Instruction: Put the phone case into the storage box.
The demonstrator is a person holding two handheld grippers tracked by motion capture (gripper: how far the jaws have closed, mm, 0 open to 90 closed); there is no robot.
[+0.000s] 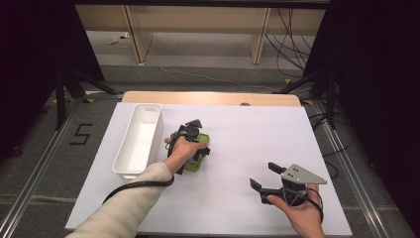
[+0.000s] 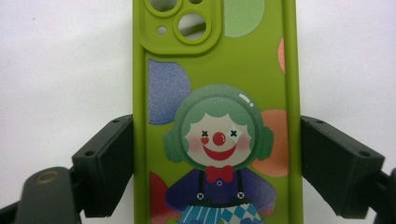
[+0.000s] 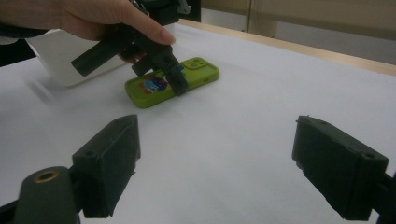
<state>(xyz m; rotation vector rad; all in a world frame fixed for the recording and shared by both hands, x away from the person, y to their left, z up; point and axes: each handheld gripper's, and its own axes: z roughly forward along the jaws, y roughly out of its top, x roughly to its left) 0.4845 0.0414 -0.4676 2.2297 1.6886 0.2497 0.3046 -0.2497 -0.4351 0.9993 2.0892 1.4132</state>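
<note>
Right now the left gripper (image 1: 190, 144) straddles the green phone case (image 2: 217, 112), jaws at both long edges, touching or nearly so; can't tell if it's squeezing yet. Case lies flat on the white table cover (image 1: 277, 134), just beside the white bin (image 1: 138, 139), clown print up. Right gripper (image 1: 270, 181) hangs wide apart w/ nothing in it, well apart from the case. Risks, imo: case is soft & slick, so squeezing the thin rims could bow it or pop it out; a low grip may scrape the cover; lifting off-centre could let it tilt & slip before reaching the bin.
</note>
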